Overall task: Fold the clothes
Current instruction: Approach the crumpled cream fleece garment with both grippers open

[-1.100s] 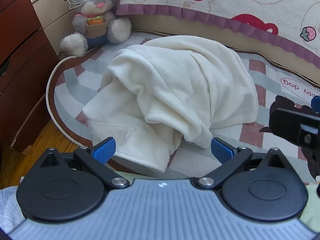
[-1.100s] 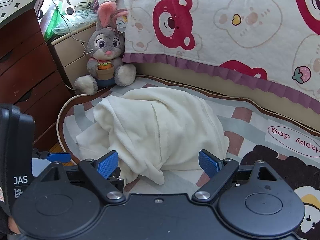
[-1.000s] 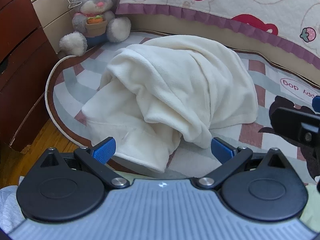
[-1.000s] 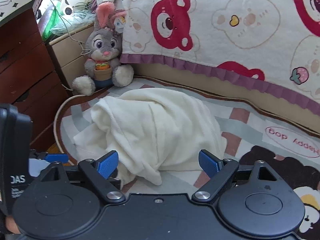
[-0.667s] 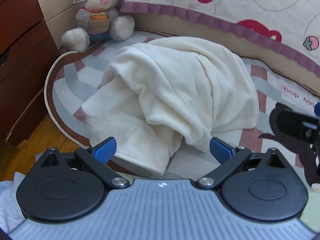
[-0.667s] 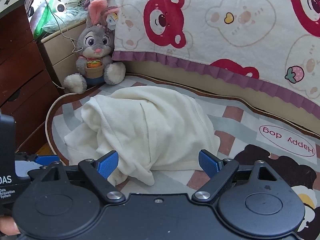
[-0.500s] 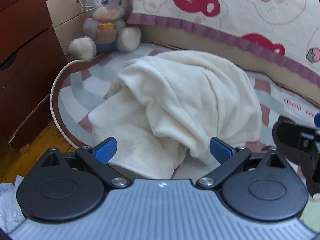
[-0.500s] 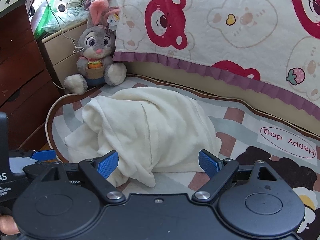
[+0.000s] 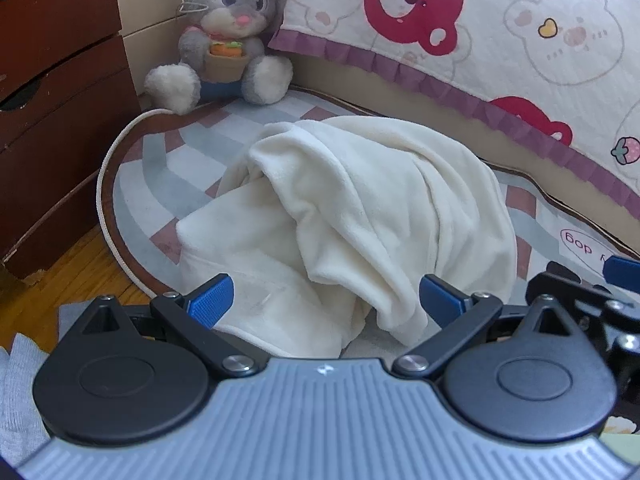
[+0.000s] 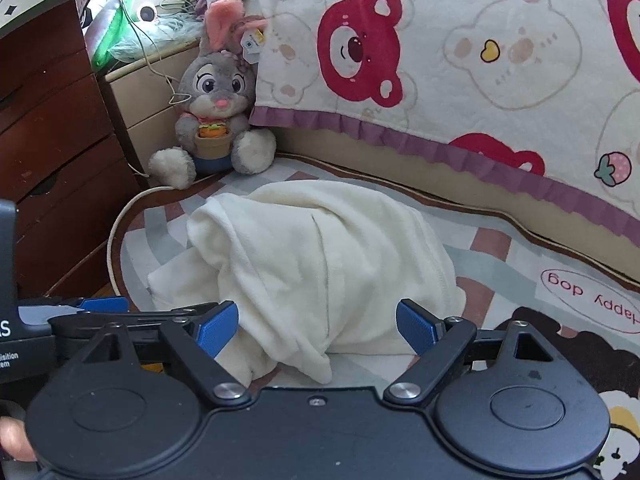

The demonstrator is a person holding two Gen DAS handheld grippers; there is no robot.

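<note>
A cream fleece garment (image 9: 360,216) lies in a crumpled heap on the patterned rug (image 9: 160,168); it also shows in the right wrist view (image 10: 320,256). My left gripper (image 9: 324,298) is open and empty, hovering just in front of the heap's near edge. My right gripper (image 10: 318,322) is open and empty, also just before the heap. The right gripper's body shows at the right edge of the left wrist view (image 9: 580,292). The left gripper shows at the left edge of the right wrist view (image 10: 80,312).
A grey plush rabbit (image 9: 228,36) sits at the rug's far left corner beside a dark wooden dresser (image 9: 52,100). A bed with a bear-print quilt (image 9: 500,32) runs along the back. A white cord (image 9: 108,200) edges the rug. Grey cloth (image 9: 20,380) lies near left.
Both grippers have tilted up and drawn slightly back, so the heap sits lower in both views and more of the quilt and rabbit shows. The garment has not moved.
</note>
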